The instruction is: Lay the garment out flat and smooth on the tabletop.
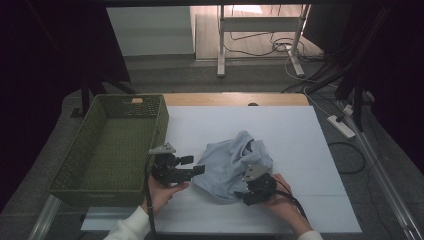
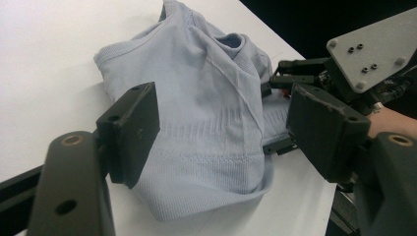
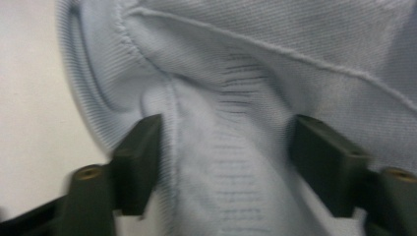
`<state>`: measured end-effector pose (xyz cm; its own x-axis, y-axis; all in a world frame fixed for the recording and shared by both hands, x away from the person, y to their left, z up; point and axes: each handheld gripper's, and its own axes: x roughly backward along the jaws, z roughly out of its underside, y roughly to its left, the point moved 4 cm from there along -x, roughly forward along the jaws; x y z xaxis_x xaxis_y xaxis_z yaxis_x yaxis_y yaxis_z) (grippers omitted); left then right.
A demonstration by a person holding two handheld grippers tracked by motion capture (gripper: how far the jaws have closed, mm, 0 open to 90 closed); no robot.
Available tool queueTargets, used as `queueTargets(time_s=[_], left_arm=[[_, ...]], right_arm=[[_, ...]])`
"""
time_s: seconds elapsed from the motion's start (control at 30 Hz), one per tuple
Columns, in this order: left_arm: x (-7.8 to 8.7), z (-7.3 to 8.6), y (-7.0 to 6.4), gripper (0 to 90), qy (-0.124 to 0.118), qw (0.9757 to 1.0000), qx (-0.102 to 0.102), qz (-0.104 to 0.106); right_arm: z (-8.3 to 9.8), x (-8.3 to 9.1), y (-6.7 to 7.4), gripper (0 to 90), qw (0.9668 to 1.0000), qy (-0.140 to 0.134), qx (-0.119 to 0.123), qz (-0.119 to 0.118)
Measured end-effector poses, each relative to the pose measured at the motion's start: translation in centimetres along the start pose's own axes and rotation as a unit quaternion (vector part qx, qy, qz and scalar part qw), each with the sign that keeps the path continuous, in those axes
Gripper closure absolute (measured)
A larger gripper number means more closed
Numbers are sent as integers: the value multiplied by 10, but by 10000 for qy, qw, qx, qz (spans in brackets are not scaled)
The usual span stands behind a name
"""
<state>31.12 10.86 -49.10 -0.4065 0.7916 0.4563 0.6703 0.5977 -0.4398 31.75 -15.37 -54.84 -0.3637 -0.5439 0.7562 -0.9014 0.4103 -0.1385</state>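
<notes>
A pale blue knitted garment [image 1: 230,165] lies crumpled on the white table cover, near the front. My left gripper [image 1: 196,165] hovers at the garment's left edge, open. In the left gripper view its jaws [image 2: 223,105] stand wide, with the garment [image 2: 206,113] just beyond them and nothing pressed. My right gripper [image 1: 243,192] is on the garment's near right edge. In the right gripper view its jaws [image 3: 226,128] straddle a ribbed fold of the garment [image 3: 236,73], with a gap still around the fold.
A green plastic basket [image 1: 162,125] stands with nothing in it at the table's left. The white table cover [image 1: 300,150] stretches bare to the right and behind the garment. The right gripper's grey plate [image 2: 369,49] shows close by in the left gripper view.
</notes>
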Motion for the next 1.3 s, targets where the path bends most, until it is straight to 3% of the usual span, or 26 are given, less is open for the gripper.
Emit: queueTargets(time_s=[0.17, 0.27, 0.43, 0.7, 0.87, 1.0, 1.3], left_arm=[[1, -1, 0, 282, -3, 10000, -27, 2], [2, -1, -1, 281, -10, 10000, -25, -6], [2, 0, 1, 281, 0, 10000, -21, -24], [1, 0, -1, 281, 7, 10000, -72, -30], [2, -1, -2, 281, -8, 10000, -64, 2], [4, -1, -1, 281, -25, 10000, -72, -22], [5, -1, 1, 281, -31, 10000, -55, -57]], right_arm=[[-2, 5, -4, 590, 9993, -160, -204, -268], [-1, 6, -7, 664, 9985, -206, -342, -368], [-3, 7, -5, 781, 9987, -176, -272, -406], [-6, 14, -6, 817, 9994, -262, -145, -193], [-10, 25, -10, 826, 9985, -523, -171, 33], [-15, 37, -14, 830, 9964, -774, -224, 244], [-21, 66, -31, 833, 9885, -1257, -334, 771]])
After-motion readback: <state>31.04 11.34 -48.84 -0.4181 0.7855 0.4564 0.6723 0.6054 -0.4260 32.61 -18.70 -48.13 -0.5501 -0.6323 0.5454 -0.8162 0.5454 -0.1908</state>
